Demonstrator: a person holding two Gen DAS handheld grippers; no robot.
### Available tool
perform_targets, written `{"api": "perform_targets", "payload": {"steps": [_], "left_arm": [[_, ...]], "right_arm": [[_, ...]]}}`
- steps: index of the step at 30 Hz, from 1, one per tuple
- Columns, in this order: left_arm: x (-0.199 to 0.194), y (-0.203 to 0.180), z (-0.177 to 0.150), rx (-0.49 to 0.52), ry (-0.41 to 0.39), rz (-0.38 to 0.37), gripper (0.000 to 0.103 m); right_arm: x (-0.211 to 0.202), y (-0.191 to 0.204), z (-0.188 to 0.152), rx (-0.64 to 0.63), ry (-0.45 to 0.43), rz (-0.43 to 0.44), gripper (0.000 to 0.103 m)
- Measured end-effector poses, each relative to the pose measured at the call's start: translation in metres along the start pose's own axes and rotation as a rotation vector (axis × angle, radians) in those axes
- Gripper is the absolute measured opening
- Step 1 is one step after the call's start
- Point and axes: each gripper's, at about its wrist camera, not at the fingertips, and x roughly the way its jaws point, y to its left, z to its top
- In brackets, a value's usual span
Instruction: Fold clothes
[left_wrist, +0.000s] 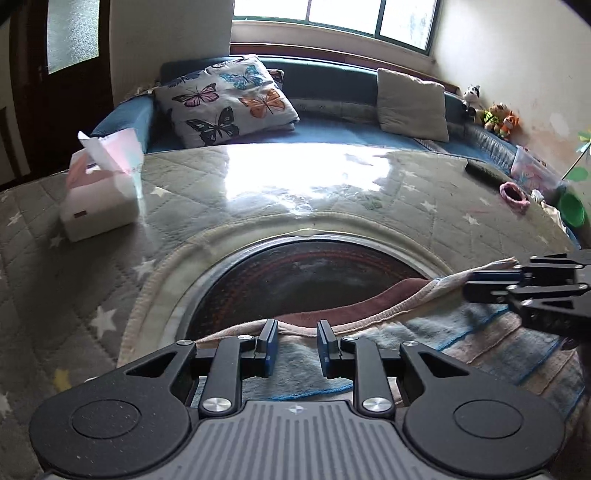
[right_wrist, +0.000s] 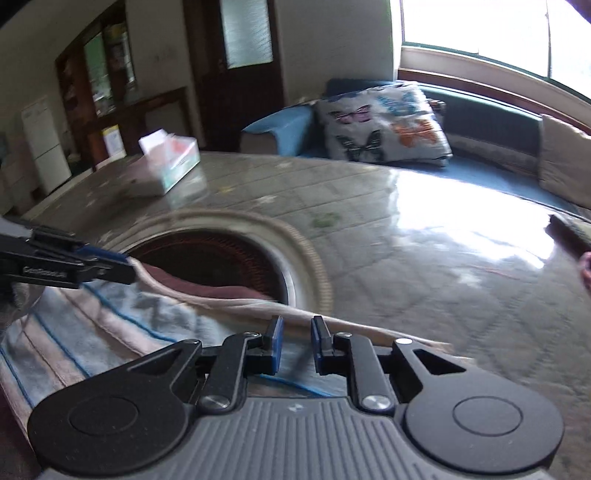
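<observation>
Risk | cloth (left_wrist: 480, 343) lies over the near rim of the round hole (left_wrist: 303, 273) | left gripper (left_wrist: 293, 347) and right gripper (right_wrist: 297, 343) each pinch its hem at that rim, jaws narrow | I judge 1 thin grip may slip under uneven pull, dropping slack hem into the hole, skewing my fold.

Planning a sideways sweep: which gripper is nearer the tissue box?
Left. The left gripper holds the striped cloth at the edge on the side of the tissue box. The right gripper holds the far end, beyond the left one.
</observation>
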Motion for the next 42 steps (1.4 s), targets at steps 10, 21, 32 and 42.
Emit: {"api": "perform_targets", "payload": {"steps": [10,21,32,42], "left_arm": [[-0.026,0.018,-0.011,-0.042,-0.04,-0.013,0.026],[-0.075,0.036,-0.071,-0.073,-0.044,0.009,0.026],[-0.107,0.057,-0.094,-0.156,-0.094,0.064,0.029],[-0.12,0.054,-0.121,-0.145,-0.085,0.124,0.031]], "right_arm": [[0.01,0.009,0.003,-0.012,0.002,-0.016,0.024],[-0.006,0.053,-0.016,-0.121,0.034,0.046,0.032],[-0.026,0.08,-0.032,-0.176,0.048,0.082,0.038],[-0.043,0.133,-0.054,-0.277,0.033,0.169,0.039]]}}
